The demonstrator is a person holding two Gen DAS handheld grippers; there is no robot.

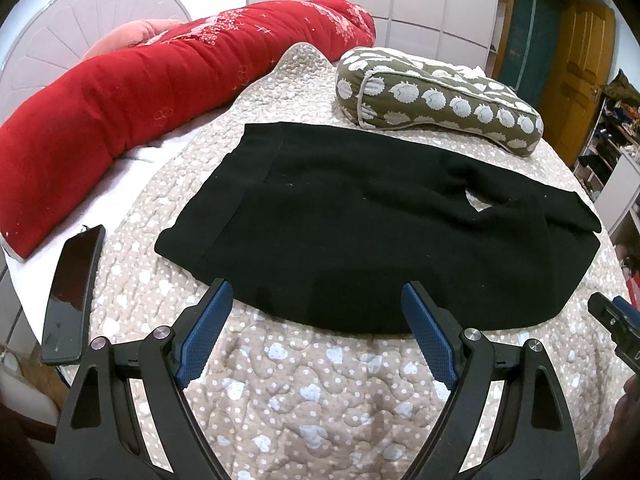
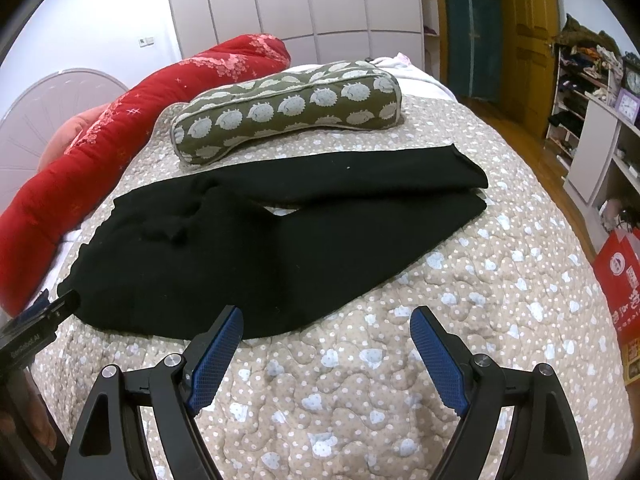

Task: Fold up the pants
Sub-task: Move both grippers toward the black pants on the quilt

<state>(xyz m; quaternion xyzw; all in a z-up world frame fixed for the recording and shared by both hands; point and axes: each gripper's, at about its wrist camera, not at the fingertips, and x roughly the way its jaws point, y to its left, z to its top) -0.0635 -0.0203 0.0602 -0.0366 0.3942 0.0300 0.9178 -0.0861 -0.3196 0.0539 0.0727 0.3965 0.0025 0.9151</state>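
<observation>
Quilted bed point(image 1: 320, 392), 1 black pants point(image 1: 360, 240), 2 pillows, 1 phone point(image 1: 72, 296), L gripper point(image 1: 316, 300) & R gripper point(image 2: 326, 324) fingers apart

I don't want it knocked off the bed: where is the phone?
In the left wrist view the phone lies at the bed's left edge, left of the pants and just below the red bolster.

Left gripper point(image 1: 316, 308) and right gripper point(image 2: 326, 332) hover with fingers spread wide
</observation>
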